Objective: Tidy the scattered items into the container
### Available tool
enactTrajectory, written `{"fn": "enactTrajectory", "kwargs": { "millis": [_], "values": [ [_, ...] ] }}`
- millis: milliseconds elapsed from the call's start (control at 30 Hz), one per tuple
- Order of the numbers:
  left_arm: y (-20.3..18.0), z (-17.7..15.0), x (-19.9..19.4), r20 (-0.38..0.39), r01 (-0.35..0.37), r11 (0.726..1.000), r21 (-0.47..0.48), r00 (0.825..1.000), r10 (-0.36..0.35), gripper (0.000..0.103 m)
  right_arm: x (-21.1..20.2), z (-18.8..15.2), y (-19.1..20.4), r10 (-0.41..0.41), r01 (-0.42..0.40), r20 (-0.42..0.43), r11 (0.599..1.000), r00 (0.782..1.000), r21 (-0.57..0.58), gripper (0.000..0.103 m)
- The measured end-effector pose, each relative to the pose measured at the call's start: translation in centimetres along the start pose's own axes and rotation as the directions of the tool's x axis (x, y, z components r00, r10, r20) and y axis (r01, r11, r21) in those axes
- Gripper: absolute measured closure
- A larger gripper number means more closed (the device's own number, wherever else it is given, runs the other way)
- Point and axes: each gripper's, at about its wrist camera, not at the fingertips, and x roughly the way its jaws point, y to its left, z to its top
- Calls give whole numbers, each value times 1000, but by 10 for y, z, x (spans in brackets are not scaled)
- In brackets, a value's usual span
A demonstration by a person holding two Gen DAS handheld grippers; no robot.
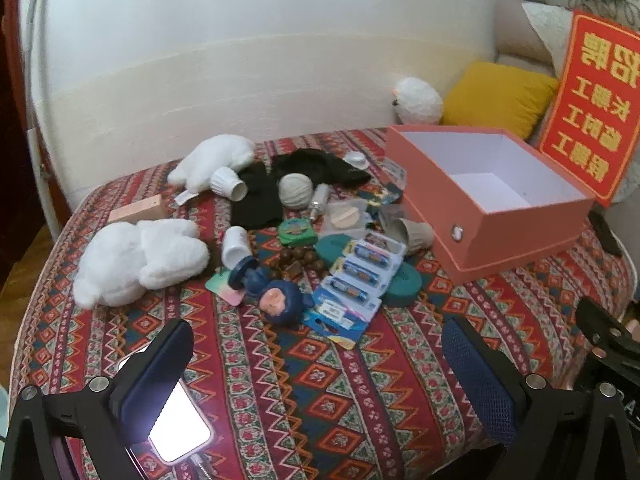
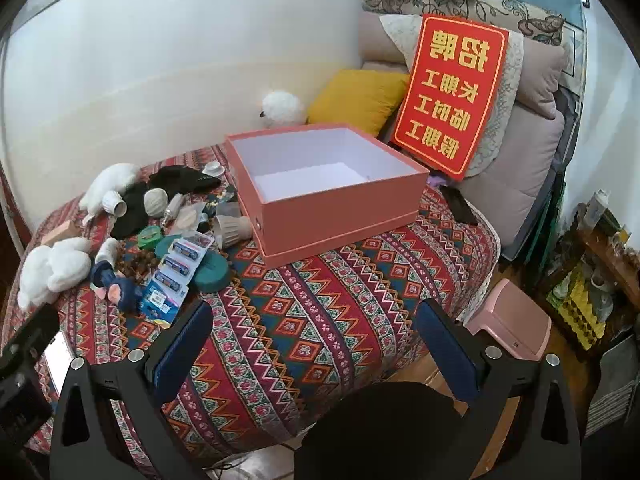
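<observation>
An open salmon-pink box (image 1: 516, 216) (image 2: 340, 208) with a white inside stands on the patterned cloth and holds nothing. Left of it lies a heap: a blue doll (image 1: 276, 296) (image 2: 118, 286), a battery blister pack (image 1: 356, 276) (image 2: 172, 268), a teal ring (image 1: 404, 280) (image 2: 214, 272), white plush toys (image 1: 136, 260) (image 2: 52, 268), a yarn ball (image 1: 296, 190) (image 2: 155, 201), black cloth (image 1: 256, 196), white cups (image 1: 236, 240) and a green tin (image 1: 297, 231). My left gripper (image 1: 316, 368) is open, short of the doll. My right gripper (image 2: 314, 344) is open over bare cloth before the box.
A lit phone (image 1: 176, 428) lies under my left gripper's left finger. A red sign (image 2: 448, 92), a yellow cushion (image 2: 360, 96) and pillows stand behind the box. A pink stool (image 2: 512, 328) stands off the cloth's right edge. Bare patterned cloth (image 1: 320, 400) lies nearest me.
</observation>
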Motion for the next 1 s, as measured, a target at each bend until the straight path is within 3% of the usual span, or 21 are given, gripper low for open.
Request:
{"fn": "enactTrajectory", "kwargs": {
  "millis": [1000],
  "values": [
    [-8, 2, -7, 4, 6, 1000, 16, 1000, -6, 1, -5, 2, 4, 12, -12, -10, 1000, 1000, 2, 0]
  ]
}}
